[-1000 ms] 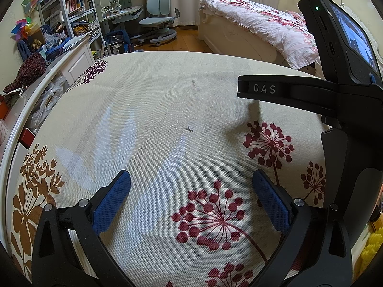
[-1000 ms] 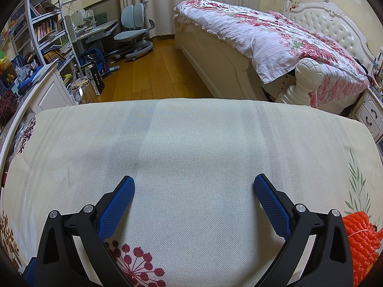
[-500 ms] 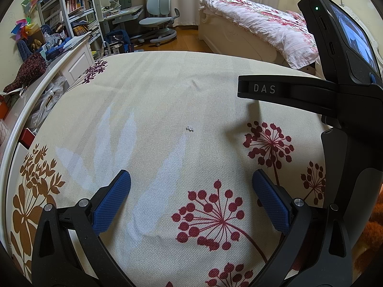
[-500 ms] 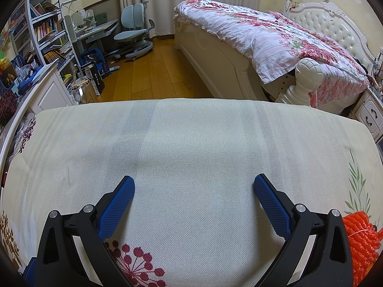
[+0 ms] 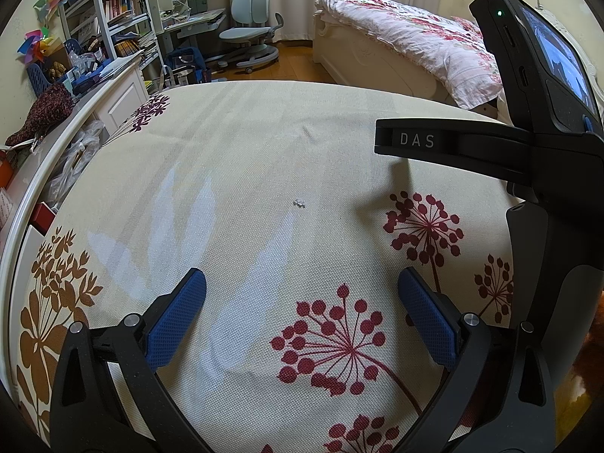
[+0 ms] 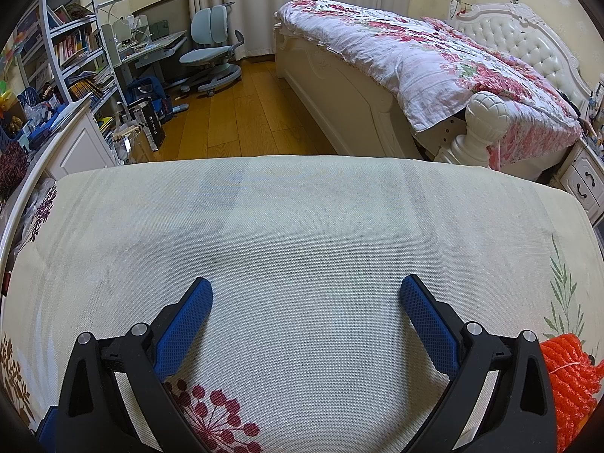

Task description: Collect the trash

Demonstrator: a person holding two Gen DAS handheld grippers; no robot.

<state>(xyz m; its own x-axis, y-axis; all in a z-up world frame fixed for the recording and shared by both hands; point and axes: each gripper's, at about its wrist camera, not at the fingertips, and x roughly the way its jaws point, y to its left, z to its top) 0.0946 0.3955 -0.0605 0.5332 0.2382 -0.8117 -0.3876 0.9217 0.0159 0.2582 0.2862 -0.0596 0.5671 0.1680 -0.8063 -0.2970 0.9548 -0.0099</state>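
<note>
Nothing has visibly moved since the earlier frames: both grippers hover over the cloth-covered tabletop as before. The left gripper has its blue pads spread wide with nothing between them, and the right gripper is likewise spread and empty. In the left wrist view the right gripper's black body, marked DAS, fills the right side of the frame, with its small screen at upper right. Beyond the tabletop, a bed with a floral quilt lies at upper right, a grey desk chair at upper centre and a bookshelf at upper left. An orange mesh bundle sits at the lower right edge of the right wrist view. The trash, a tiny white crumb, lies at frame centre, ahead of the left gripper and apart from it.
</note>
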